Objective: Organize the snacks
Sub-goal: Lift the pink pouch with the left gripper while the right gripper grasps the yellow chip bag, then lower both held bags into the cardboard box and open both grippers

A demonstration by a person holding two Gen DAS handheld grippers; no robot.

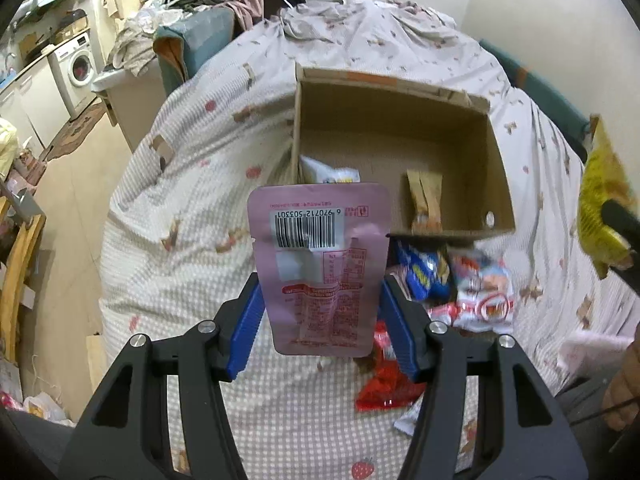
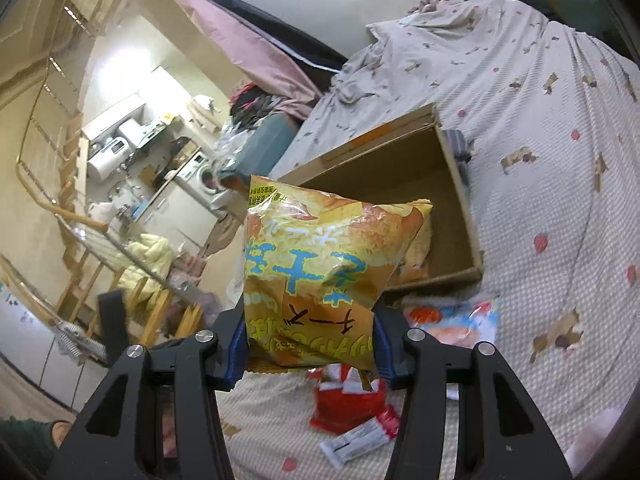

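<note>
Left gripper [image 1: 320,312] clamps a pink pouch [image 1: 318,264]; right gripper [image 2: 310,344] clamps a yellow chip bag [image 2: 324,276]. Cardboard box [image 1: 496,168] lies just ahead of both. Risk: the puffy bag, pinched at its bottom edge, may slip out.

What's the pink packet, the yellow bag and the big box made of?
Pink pouch: looks like smooth matte plastic film, flat with printed barcode. Yellow chip bag: shiny crinkly foil-like plastic, glinting wrinkles. Box: plain brown cardboard, dull with a raw cut edge.
</note>
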